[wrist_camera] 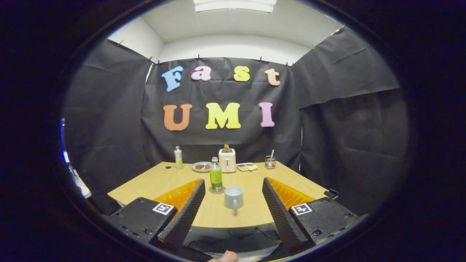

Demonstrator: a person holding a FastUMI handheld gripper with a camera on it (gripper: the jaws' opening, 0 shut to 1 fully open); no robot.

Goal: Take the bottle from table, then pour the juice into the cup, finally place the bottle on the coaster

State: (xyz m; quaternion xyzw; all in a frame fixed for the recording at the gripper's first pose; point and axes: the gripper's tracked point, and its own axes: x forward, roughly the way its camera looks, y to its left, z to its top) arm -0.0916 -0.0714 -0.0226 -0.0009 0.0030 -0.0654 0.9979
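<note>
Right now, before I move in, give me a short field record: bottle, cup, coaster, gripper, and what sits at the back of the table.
bottle: green-labelled bottle upright, standing on the coaster, beyond the fingers
cup: grey cup just right of the bottle, nearer the gripper, handle facing it
hand-held gripper: open, holding nothing, short of the table
back row: second bottle, plate, toaster, small tray, wire holder
task state: cannot tell if pouring is done

bottle [216, 177]: green, upright on coaster [217, 190] | cup [233, 198]: grey, upright, just beside
</note>
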